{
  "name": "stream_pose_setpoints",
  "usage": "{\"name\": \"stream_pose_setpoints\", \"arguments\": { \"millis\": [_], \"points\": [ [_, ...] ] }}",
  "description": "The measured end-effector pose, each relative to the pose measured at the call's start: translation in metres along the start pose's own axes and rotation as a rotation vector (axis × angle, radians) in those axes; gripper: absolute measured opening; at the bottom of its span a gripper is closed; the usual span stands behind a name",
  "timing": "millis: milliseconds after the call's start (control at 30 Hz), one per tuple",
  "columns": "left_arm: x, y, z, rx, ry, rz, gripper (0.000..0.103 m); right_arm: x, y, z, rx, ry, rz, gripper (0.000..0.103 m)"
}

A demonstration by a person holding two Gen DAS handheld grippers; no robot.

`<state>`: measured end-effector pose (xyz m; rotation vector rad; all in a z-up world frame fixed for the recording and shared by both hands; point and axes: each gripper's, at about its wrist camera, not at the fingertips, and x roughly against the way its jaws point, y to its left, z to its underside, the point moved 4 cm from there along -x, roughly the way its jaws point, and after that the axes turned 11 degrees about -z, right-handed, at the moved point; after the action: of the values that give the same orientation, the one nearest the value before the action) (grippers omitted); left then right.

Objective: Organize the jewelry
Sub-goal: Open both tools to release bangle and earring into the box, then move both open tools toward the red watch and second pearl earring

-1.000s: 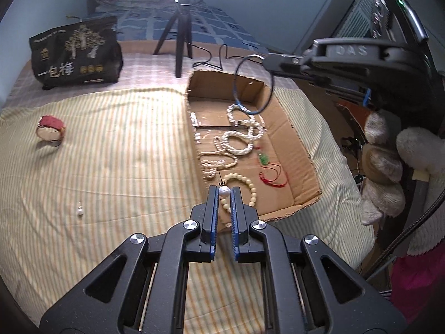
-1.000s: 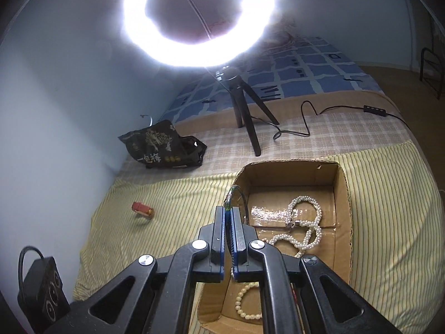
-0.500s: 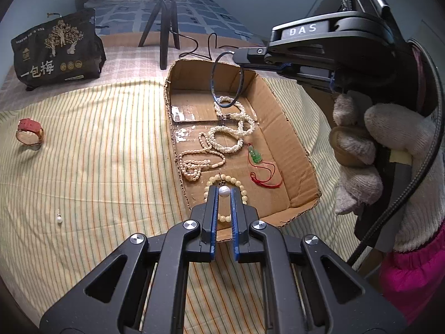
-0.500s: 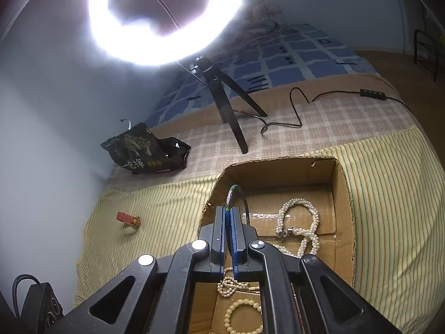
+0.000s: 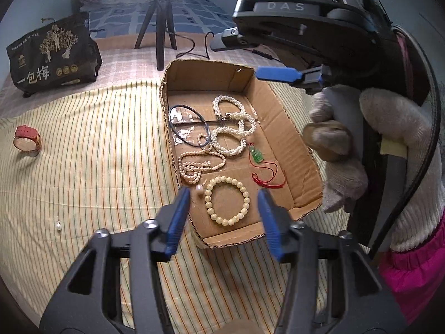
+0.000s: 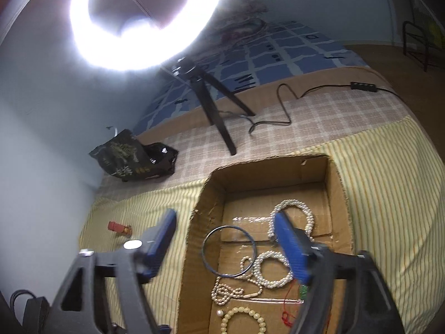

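Observation:
A cardboard box (image 5: 294, 139) (image 6: 338, 194) on the striped bedspread holds several bead and pearl pieces. A thin dark bangle (image 5: 189, 126) (image 6: 229, 252) lies in it against the left wall. A small pearl earring (image 5: 199, 189) (image 6: 219, 312) is at the box's near left, beside a cream bead bracelet (image 5: 226, 203). My left gripper (image 5: 224, 203) is open and empty above the box's near end. My right gripper (image 6: 225, 236) is open and empty above the box; it shows in the left wrist view (image 5: 275, 73).
A red watch (image 5: 26, 139) (image 6: 119, 227) and a second pearl earring (image 5: 58, 225) lie on the bedspread left of the box. A black bag (image 5: 52, 55) and a ring light tripod (image 5: 162, 27) stand behind. A green pendant on red cord (image 5: 257, 156) lies in the box.
Both grippers opened. The right one let go of the dark bangle, which now lies in the box. The left one let go of the pearl earring, now in the box's near left.

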<state>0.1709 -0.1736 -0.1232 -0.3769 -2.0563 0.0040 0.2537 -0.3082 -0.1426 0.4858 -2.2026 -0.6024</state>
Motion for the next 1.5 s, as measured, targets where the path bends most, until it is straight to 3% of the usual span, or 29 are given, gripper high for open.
{"name": "stream_pose_setpoints", "arguments": {
  "millis": [100,267,833,1500],
  "points": [
    [-0.002,0.0,0.001,-0.007,0.021,-0.044,0.065,0.001,-0.001,-0.001,0.002,-0.008,0.04,0.093],
    [-0.004,0.006,0.001,0.009,0.03,-0.054,0.066,0.001,-0.004,0.0,0.005,0.0,0.071,0.098],
    [0.0,0.015,0.002,0.029,0.024,-0.064,0.066,0.007,0.0,0.006,0.004,0.008,0.106,0.101],
    [0.007,0.069,0.012,0.088,0.022,-0.124,0.066,0.004,0.009,0.01,0.007,-0.016,0.137,0.101]
  ]
}}
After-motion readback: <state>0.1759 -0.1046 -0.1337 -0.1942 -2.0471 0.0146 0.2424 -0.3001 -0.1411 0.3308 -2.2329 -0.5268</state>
